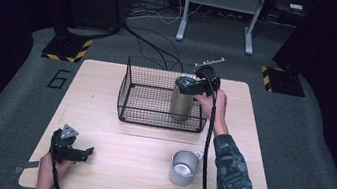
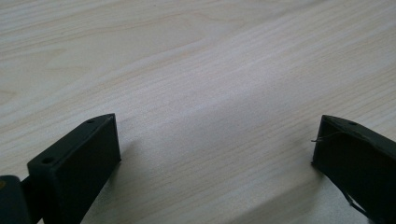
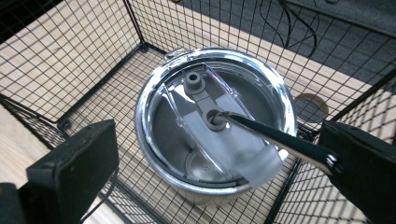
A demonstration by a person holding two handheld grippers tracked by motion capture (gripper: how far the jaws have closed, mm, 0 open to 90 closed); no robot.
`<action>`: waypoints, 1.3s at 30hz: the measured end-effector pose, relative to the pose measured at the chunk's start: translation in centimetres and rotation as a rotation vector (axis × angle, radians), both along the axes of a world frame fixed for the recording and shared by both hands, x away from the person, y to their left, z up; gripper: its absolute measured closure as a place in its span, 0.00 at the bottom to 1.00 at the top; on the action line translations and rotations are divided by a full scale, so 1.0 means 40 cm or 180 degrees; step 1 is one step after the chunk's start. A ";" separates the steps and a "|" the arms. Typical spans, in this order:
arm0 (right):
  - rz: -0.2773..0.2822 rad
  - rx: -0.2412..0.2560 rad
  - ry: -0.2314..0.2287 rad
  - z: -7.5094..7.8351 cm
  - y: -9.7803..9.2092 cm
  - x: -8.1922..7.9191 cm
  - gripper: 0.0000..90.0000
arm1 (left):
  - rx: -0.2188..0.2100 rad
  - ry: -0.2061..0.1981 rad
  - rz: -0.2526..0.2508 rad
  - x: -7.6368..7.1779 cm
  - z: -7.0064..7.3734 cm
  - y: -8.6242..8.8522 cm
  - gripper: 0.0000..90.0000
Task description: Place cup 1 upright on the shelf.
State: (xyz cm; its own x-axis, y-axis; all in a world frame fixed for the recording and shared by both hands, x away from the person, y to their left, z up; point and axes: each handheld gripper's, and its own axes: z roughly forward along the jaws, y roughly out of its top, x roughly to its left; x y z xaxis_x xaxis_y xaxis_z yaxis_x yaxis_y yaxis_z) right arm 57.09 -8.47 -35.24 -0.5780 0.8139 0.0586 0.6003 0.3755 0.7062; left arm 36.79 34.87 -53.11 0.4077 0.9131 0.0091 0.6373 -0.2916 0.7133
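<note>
Two steel drinking vessels share this wooden table (image 1: 100,130): a tall lidded tumbler (image 1: 182,99) standing upright in the right end of a wire basket (image 1: 129,88) at the far side, and a handled mug (image 1: 184,167) outside it, near the right front edge. One basket, one tumbler, one mug, two grippers. The right gripper (image 1: 193,84) hangs just over the tumbler, its jaws spread wide to either side of the lid (image 3: 215,116); whether they touch the rim cannot be told. A thin dark rod (image 3: 280,140) lies across the clear lid. The left gripper (image 1: 78,153) rests low over bare wood at the near left, jaws also wide, holding nothing. The likely hazard: the tumbler stands close to the basket's right wall, so a jaw closing or lifting off-centre could snag the mesh, tip the tall vessel or drag the basket along.
</note>
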 end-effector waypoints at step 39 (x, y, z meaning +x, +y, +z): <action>0.0058 0.0199 -0.0518 -0.015 -0.242 -0.339 0.00 | -0.0029 -0.0050 0.0050 0.001 -0.003 -0.003 0.00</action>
State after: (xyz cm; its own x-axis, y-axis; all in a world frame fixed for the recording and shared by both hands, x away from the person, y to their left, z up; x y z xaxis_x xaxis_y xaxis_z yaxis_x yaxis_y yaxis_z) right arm 43.53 -18.13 -35.84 -0.5987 0.8009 0.0131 0.4696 0.3377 0.8157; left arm 36.81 34.73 -53.23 0.3932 0.9194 0.0070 0.6305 -0.2752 0.7258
